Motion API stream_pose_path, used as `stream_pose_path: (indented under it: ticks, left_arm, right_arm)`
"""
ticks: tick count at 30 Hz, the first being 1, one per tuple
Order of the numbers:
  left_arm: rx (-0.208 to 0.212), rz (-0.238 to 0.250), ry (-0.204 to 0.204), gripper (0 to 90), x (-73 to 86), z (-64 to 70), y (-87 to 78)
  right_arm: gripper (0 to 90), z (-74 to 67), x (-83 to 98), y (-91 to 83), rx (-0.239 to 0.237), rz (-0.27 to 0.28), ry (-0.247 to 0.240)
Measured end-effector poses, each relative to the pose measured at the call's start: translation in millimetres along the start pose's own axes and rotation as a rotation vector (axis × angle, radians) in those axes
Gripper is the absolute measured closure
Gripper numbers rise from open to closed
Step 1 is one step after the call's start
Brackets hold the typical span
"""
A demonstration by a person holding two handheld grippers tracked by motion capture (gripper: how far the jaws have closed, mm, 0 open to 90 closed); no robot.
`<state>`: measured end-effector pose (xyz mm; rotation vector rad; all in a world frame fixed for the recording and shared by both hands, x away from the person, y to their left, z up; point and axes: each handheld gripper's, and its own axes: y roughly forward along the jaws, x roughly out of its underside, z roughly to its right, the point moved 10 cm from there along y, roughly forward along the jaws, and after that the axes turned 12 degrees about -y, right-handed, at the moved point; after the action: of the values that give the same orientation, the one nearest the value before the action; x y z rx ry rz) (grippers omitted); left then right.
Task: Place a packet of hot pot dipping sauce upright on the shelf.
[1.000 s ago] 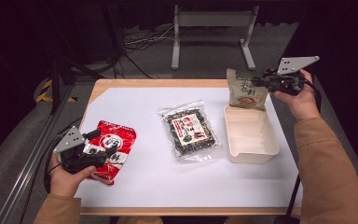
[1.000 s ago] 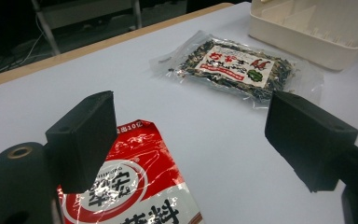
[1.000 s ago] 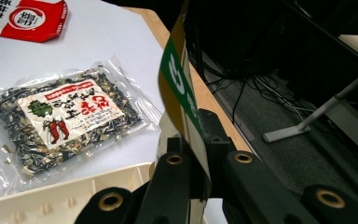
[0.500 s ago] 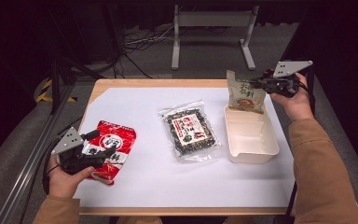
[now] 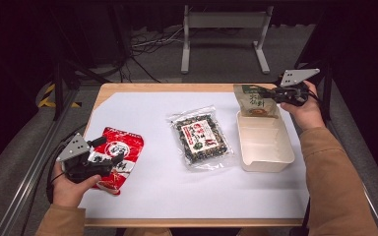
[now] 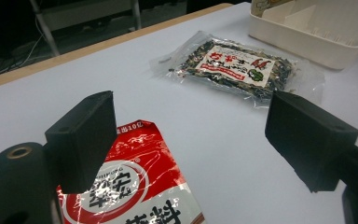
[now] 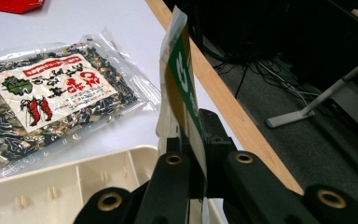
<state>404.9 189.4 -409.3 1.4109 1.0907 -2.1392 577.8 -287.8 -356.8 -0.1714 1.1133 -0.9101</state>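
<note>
My right gripper (image 5: pixel 277 93) is shut on the edge of a green and beige packet (image 5: pixel 255 101), which hangs upright over the far end of the cream tray (image 5: pixel 265 163). In the right gripper view the packet (image 7: pixel 182 79) rises edge-on from between the closed jaws, with the tray's rim (image 7: pixel 74 165) just below. My left gripper (image 5: pixel 112 157) stands open over a red and white snack bag (image 5: pixel 123 147) at the table's left. That bag (image 6: pixel 135 191) lies below and between the open jaws, untouched. A clear bag of dark dried bits (image 5: pixel 199 137) lies flat mid-table.
White paper (image 5: pixel 177 191) covers the wooden table. The table's far edge (image 7: pixel 223 98) runs close behind the held packet, and a metal stand (image 5: pixel 226 22) sits on the floor beyond it. The tray holds nothing that I can see.
The right hand has sunk a little with the packet, bringing it lower over the tray's far end. The left hand has stayed put.
</note>
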Motion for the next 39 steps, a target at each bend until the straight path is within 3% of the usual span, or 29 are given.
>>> stream_pose_path:
  ticks: [6,7,12,14,17,23,27,32,37,39]
  left_arm:
    - [0.001,-0.001,0.011,18.1,-1.1,0.3,3.0]
    - [0.000,-0.001,0.030,18.1,-1.5,0.7,4.0]
    - [0.009,-0.009,0.036,21.9,-1.5,2.9,7.6]
    - [0.010,-0.012,0.033,21.9,-1.6,2.8,9.3]
    - [0.013,-0.019,0.041,22.3,-1.6,2.6,11.7]
    - [0.016,-0.031,0.043,23.9,-0.9,2.6,16.4]
    - [-0.016,-0.053,0.037,27.9,4.7,-4.0,20.2]
    - [-0.026,-0.027,0.045,30.9,5.0,-6.6,24.1]
    - [-0.026,-0.041,0.008,27.9,5.9,-10.3,26.4]
    - [-0.031,-0.062,-0.001,26.5,7.9,-13.4,27.3]
  right_arm:
    - [87.9,-3.6,10.0,3.3,-0.001,-0.021,0.032]
    - [86.9,-4.2,12.6,3.6,-0.002,-0.033,0.041]
    - [84.7,-3.6,29.4,0.8,0.019,-0.092,0.127]
    - [84.8,-3.5,34.1,-2.0,0.029,-0.084,0.163]
    - [84.4,-4.4,37.2,-4.7,0.040,-0.090,0.180]
    - [77.8,-6.0,34.1,-5.4,0.052,-0.098,0.178]
    - [65.2,-9.8,30.5,-6.5,0.046,-0.087,0.218]
    - [53.8,-7.4,25.8,-15.4,0.099,-0.072,0.220]
    - [50.6,-7.2,18.1,-26.0,0.146,-0.058,0.208]
    - [49.1,-6.1,17.3,-30.9,0.185,-0.089,0.196]
